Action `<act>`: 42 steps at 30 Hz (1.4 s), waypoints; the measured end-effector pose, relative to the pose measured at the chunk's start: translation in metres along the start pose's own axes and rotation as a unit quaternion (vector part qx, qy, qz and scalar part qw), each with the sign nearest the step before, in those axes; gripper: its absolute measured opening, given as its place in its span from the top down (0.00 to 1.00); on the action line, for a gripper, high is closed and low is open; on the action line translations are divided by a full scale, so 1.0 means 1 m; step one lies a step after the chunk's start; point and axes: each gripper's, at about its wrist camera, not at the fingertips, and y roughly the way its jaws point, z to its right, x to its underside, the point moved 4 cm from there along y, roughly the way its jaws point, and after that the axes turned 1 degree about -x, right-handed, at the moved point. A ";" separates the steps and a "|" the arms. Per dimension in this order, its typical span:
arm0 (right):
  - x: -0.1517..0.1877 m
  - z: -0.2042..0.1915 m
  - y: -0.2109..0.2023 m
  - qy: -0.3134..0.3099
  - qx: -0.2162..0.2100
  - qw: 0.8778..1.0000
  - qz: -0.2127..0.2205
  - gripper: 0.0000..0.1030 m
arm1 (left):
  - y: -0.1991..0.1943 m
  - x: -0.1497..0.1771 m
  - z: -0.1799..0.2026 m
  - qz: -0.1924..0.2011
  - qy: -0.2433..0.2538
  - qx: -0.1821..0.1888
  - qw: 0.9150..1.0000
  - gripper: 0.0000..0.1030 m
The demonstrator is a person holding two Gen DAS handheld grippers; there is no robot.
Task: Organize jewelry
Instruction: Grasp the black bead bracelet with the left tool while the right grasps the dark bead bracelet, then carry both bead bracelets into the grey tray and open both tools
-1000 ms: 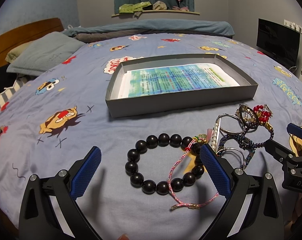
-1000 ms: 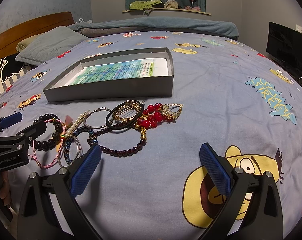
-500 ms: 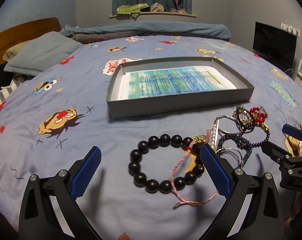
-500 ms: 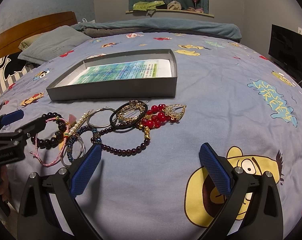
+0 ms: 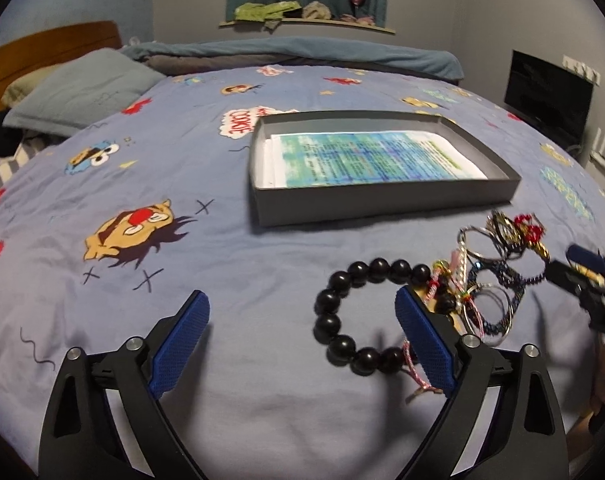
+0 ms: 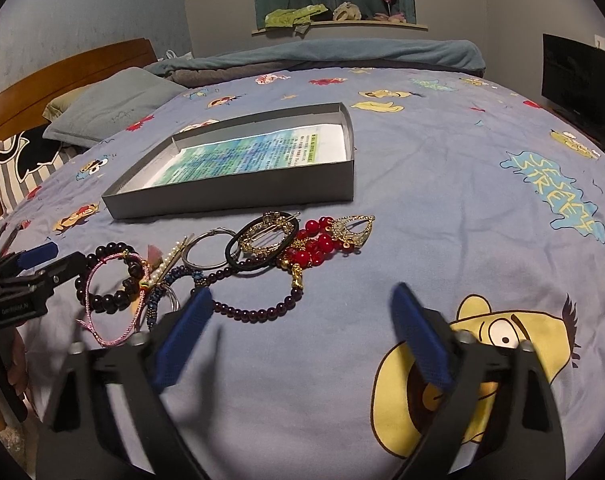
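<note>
A pile of jewelry lies on the blue cartoon bedspread. A black bead bracelet (image 5: 344, 312) lies just ahead of my left gripper (image 5: 302, 338), which is open and empty; its right finger overlaps the bracelet's right side. A pink cord bracelet (image 6: 102, 304), silver hoops (image 6: 206, 254), a black oval hair clip (image 6: 262, 242), red beads (image 6: 316, 244) and a dark purple bead strand (image 6: 258, 312) show in the right wrist view. My right gripper (image 6: 300, 336) is open and empty, to the right of the pile. A grey shallow box (image 5: 382, 204) (image 6: 238, 196) lined with printed paper sits behind.
A grey pillow (image 5: 82, 92) and wooden headboard (image 6: 62, 76) are at the far left. A folded blue blanket (image 5: 302, 54) lies along the bed's far side. A black monitor (image 5: 546, 96) stands at the right.
My left gripper has shifted left, so the black bracelet now sits toward its right finger. My right gripper has moved slightly nearer the jewelry pile. Both stay open.
</note>
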 end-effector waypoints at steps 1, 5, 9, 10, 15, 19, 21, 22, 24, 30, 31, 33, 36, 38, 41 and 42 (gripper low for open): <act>0.000 0.000 0.002 -0.001 0.002 1.000 -0.003 0.23 | 0.000 0.001 0.003 -0.001 0.008 0.001 1.000 0.24; 0.001 -0.002 0.005 -0.007 0.003 1.000 -0.007 0.41 | 0.009 0.005 0.009 -0.023 0.021 0.015 0.999 0.43; -0.001 0.001 0.006 -0.002 0.003 1.000 -0.007 0.55 | 0.013 0.009 0.013 -0.033 0.028 0.022 0.999 0.63; -0.001 0.002 0.007 0.000 0.004 1.000 -0.007 0.57 | 0.014 0.010 0.013 -0.034 0.030 0.022 0.999 0.65; -0.003 0.002 0.010 -0.003 0.007 1.000 -0.007 0.74 | 0.017 0.012 0.014 -0.040 0.037 0.025 0.998 0.74; -0.001 -0.004 0.017 -0.017 0.012 1.000 -0.019 0.74 | 0.025 0.014 0.015 -0.047 0.039 0.024 0.998 0.75; 0.000 -0.007 0.019 -0.028 0.018 0.999 -0.021 0.78 | 0.025 0.014 0.015 -0.046 0.043 0.024 0.998 0.75; 0.000 -0.007 0.019 -0.028 0.016 0.999 -0.020 0.80 | 0.025 0.013 0.015 -0.046 0.044 0.024 0.998 0.77; 0.000 -0.005 0.017 -0.021 0.011 1.000 -0.018 0.90 | 0.022 0.012 0.014 -0.038 0.042 0.023 0.998 0.85; -0.001 -0.005 0.008 -0.016 -0.001 1.000 0.000 0.94 | 0.005 0.007 0.015 -0.004 0.041 0.027 0.999 0.85; -0.002 -0.006 0.005 -0.017 -0.003 1.000 0.004 0.94 | 0.000 0.005 0.015 0.007 0.044 0.025 0.999 0.85; -0.002 -0.010 0.000 -0.021 -0.005 1.000 0.013 0.94 | -0.008 0.003 0.015 0.024 0.050 0.021 0.998 0.85; -0.005 -0.014 -0.009 -0.026 -0.009 0.999 0.029 0.94 | -0.017 -0.002 0.015 0.038 0.047 0.031 0.998 0.85; -0.009 -0.017 -0.014 -0.029 -0.011 0.999 0.039 0.94 | -0.023 -0.009 0.015 0.052 0.049 0.030 0.997 0.85; -0.023 -0.021 -0.024 -0.035 -0.012 0.997 0.062 0.94 | -0.033 -0.024 0.017 0.072 0.055 0.026 0.995 0.85; -0.028 -0.022 -0.026 -0.037 -0.014 0.997 0.068 0.94 | -0.036 -0.029 0.018 0.078 0.057 0.027 0.995 0.85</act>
